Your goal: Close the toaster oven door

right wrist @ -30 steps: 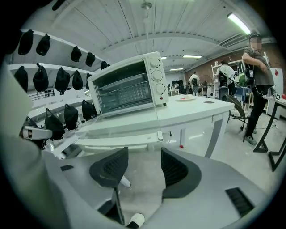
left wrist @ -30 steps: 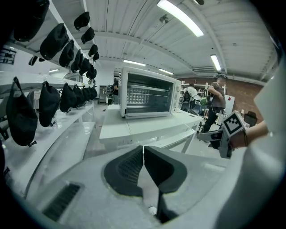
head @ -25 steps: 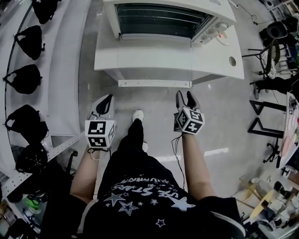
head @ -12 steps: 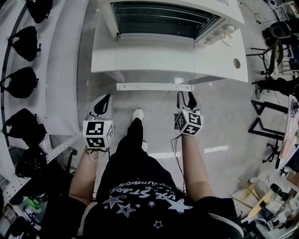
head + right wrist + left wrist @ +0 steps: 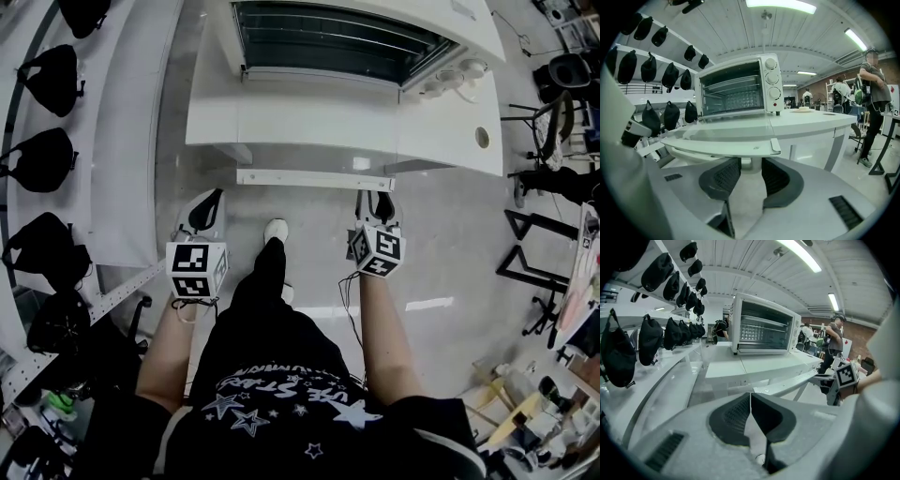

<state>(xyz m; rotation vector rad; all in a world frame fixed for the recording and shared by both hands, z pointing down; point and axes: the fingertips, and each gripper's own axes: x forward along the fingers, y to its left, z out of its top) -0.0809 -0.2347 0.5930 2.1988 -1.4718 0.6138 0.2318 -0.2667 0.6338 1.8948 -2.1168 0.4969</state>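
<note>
The white toaster oven point(image 5: 337, 37) stands on a white table point(image 5: 450, 141) with its glass door point(image 5: 309, 108) folded down flat toward me. The door's white handle bar point(image 5: 314, 178) runs along its front edge. My right gripper point(image 5: 375, 199) is at the bar's right end. In the right gripper view the handle bar point(image 5: 717, 144) lies just above the jaws, and its end post stands between the closing pads of the right gripper point(image 5: 751, 166). My left gripper point(image 5: 208, 202) hangs shut and empty, to the left of the handle and below it; its pads point(image 5: 736, 416) meet.
White shelves with several black bags point(image 5: 47, 159) line the left side. A black metal stand point(image 5: 530, 244) is on the floor at the right. People point(image 5: 874, 93) stand in the room beyond the table. My shoe point(image 5: 276, 231) is on the floor between the grippers.
My right gripper has moved forward to the right end of the handle bar, and its jaws have narrowed around the post. The left gripper has stayed put.
</note>
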